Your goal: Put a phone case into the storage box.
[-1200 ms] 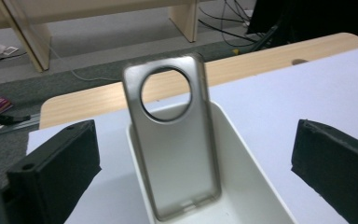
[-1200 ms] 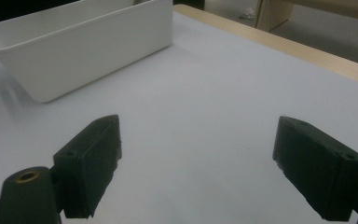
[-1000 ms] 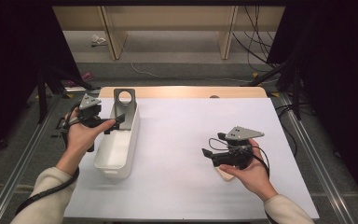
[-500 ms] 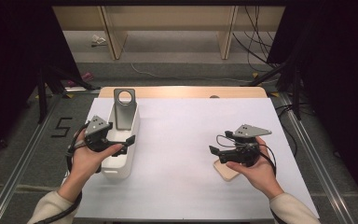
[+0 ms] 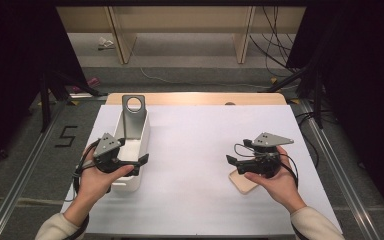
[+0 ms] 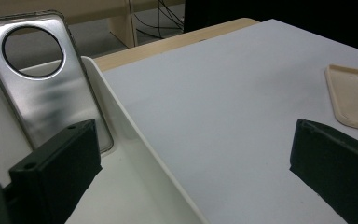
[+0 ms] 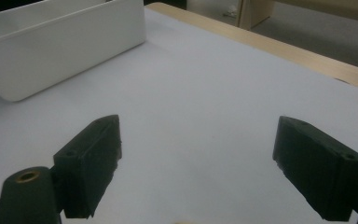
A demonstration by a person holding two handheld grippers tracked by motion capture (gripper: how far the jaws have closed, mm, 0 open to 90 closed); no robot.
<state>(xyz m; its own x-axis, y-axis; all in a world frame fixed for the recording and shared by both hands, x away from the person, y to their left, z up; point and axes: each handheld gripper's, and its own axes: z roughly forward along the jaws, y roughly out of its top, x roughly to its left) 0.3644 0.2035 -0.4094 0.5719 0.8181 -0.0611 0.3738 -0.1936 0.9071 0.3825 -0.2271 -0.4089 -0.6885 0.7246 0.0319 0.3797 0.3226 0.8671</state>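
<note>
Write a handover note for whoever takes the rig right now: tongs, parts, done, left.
Left tongs: open, holding nothing, over the near end of the white bin.
Right tongs: open, holding nothing, just above the beige phone case.
Silver phone case: leaning upright inside the bin's far end.
Beige case: flat on the white table, right side.
Done: silver case is in the bin.
Left, likely: pick up the beige case and bin it too.

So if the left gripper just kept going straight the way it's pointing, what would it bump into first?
Probably nothing nearby. The left gripper points across the bare white table, open jaws empty. The beige phone case lies off to one side of that line, the white bin to the other. Depth is hard to judge.
</note>
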